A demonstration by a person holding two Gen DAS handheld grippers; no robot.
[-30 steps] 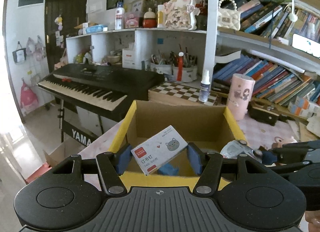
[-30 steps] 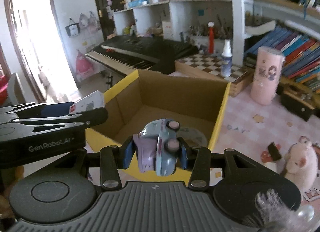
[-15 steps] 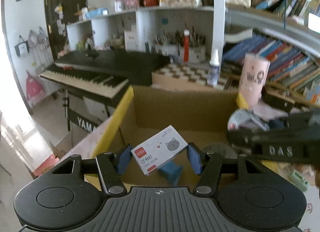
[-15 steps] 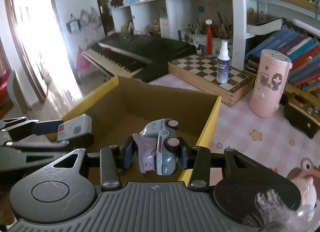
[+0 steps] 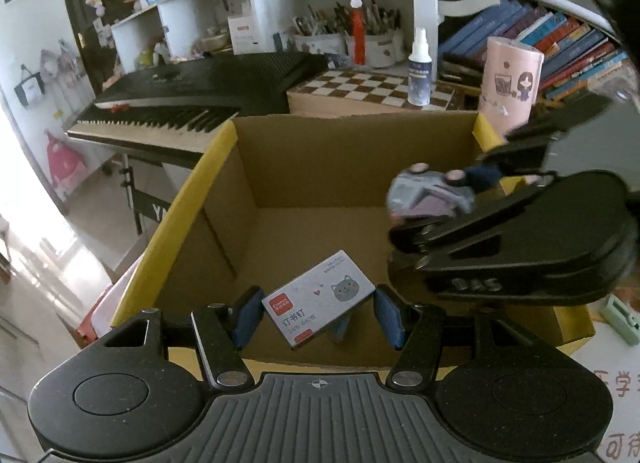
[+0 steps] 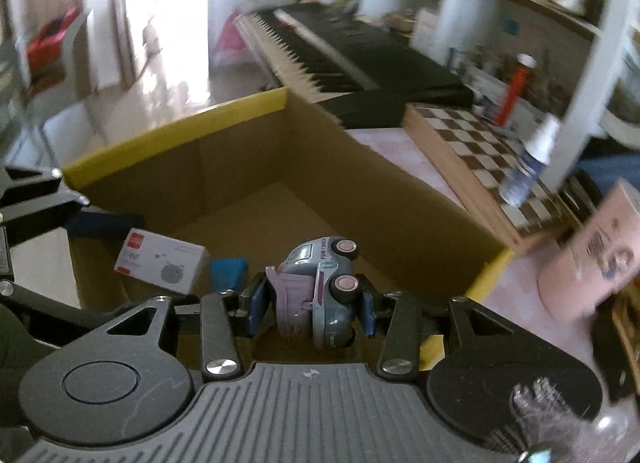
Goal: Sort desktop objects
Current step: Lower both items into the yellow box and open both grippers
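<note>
Evidently both loads hang over the open cardboard box [image 5: 224,167] for dropping — the left tool [image 5: 316,313] clamps the staple box [image 5: 320,297] by its ends, the right tool [image 6: 314,301] pinches the toy car [image 6: 320,291] tipped sideways — neither released yet

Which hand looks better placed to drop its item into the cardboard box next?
Either, narrowly the left. The left gripper holds the staple box over the cardboard box floor; the right gripper holds the toy car by the near rim.
</note>
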